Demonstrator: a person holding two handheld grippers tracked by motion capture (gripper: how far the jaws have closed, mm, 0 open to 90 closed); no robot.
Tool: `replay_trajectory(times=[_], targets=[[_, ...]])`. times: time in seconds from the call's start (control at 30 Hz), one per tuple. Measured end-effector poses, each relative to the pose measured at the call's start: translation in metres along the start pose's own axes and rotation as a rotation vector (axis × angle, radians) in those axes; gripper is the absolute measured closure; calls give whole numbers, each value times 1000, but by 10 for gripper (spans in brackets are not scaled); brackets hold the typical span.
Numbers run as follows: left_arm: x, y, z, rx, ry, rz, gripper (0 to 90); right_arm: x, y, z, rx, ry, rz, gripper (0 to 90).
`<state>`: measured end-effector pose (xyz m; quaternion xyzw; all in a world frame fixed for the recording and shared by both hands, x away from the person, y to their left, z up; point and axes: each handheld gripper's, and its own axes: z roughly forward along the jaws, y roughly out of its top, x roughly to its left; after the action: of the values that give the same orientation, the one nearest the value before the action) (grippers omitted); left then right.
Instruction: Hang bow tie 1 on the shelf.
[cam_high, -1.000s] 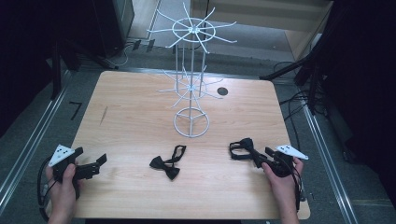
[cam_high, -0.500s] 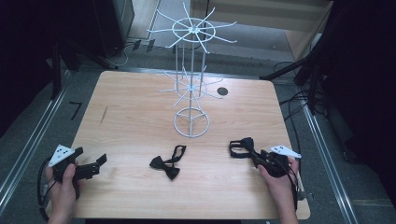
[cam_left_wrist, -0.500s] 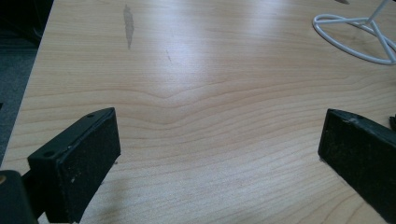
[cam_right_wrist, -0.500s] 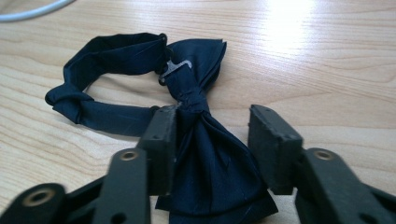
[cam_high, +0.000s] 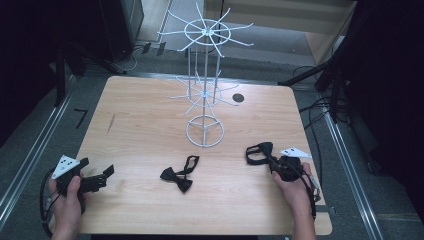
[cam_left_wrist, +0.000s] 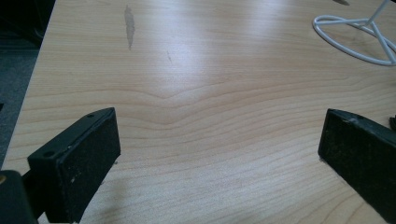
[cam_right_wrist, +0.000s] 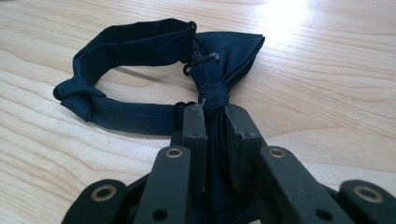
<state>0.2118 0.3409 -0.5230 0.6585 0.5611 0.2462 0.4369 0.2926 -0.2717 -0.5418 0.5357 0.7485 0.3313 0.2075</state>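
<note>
R gripper has just closed, jaws now pinching bow tie at its knot, near desk's right front edge; band loop trails ahead-left. L gripper spread wide, nothing between.

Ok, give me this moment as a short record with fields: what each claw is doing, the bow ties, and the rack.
right claw: jaws have just been closing, now pinching the near wing of the bow tie by its knot
left claw: open over bare table, holding nothing
second bow tie: lying flat near the table's front middle, untouched
wire rack: white, upright behind the ties, arms bare
</note>
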Motion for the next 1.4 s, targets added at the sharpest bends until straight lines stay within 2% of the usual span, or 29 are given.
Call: replay_trajectory(times=[0.1,0.13,0.17,0.2,0.23,0.37,0.5,0.6,0.77,0.87,1.13,1.2,1.4], targets=[[0,0,0,-3,2,-2,0,-5,3,0,20,40,5,818],[0,0,0,-3,2,-2,0,-5,3,0,20,40,5,818],[0,0,-1,-2,2,-1,0,-11,8,1,55,73,5,820],[0,0,0,-1,1,-2,0,-11,8,1,55,73,5,820],[0,0,0,-2,0,0,0,-15,13,3,79,112,5,821],[0,0,0,2,4,4,0,-19,14,4,75,146,-10,822],[0,0,0,1,2,2,0,-24,4,5,-5,193,12,824],[0,0,0,2,2,4,0,-24,3,1,-29,147,0,826],[0,0,0,1,2,3,0,-17,10,-12,-162,152,19,827],[0,0,0,1,2,3,0,-8,16,-18,-209,158,13,826],[0,0,0,1,0,3,0,8,24,-23,-281,171,-16,826],[0,0,0,0,-1,3,0,13,26,-26,-308,188,-18,826],[0,0,0,0,-1,2,0,27,33,-33,-338,183,-57,826]])
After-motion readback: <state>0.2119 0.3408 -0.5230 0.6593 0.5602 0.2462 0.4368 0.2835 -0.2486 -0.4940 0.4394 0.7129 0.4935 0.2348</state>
